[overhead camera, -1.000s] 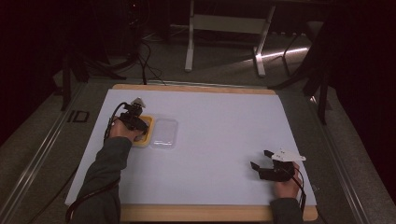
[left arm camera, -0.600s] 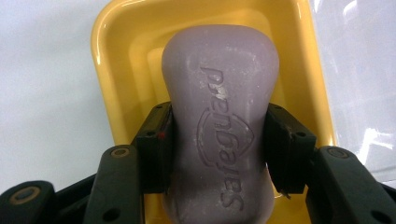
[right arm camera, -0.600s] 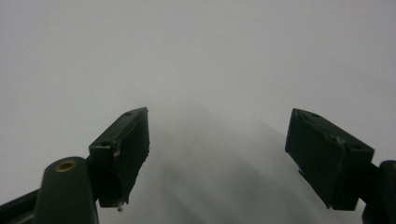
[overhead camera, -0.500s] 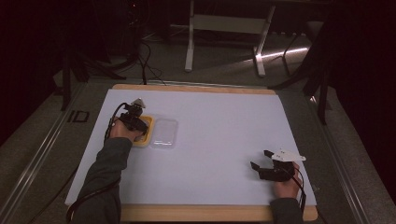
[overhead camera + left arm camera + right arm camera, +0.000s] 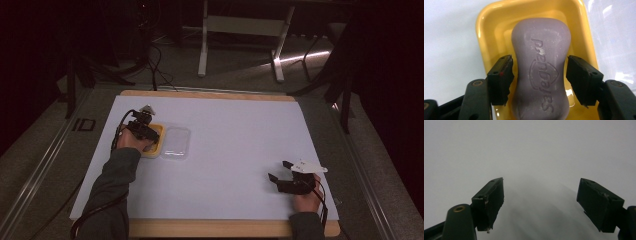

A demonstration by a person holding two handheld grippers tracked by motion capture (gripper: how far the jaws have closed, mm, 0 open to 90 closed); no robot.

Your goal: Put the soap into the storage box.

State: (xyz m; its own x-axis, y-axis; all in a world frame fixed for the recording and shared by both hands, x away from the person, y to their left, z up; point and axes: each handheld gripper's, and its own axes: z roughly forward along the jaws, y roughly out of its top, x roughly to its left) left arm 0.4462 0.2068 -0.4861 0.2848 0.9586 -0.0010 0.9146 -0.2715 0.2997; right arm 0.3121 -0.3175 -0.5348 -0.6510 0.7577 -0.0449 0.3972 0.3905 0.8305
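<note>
Altogether one purple soap bar (image 5: 541, 67), one yellow dish (image 5: 486, 32), one clear lid (image 5: 176, 142)

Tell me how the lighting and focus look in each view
High view: dim, dark surroundings, a bright streak on the floor behind the table. Left gripper view: sharp, with glare on the yellow dish around the soap. Right gripper view: soft, grey, jaw shadows.

Dark grey sleeves; black fingers (image 5: 500, 80) with brass-coloured screws, trailing cables.

Left side: soap (image 5: 541, 67) in yellow dish (image 5: 486, 32), clear lid (image 5: 176, 143) just beside.
Middle and far mat (image 5: 240, 125): open for passing.
Near right: right gripper (image 5: 278, 171) resting.
</note>
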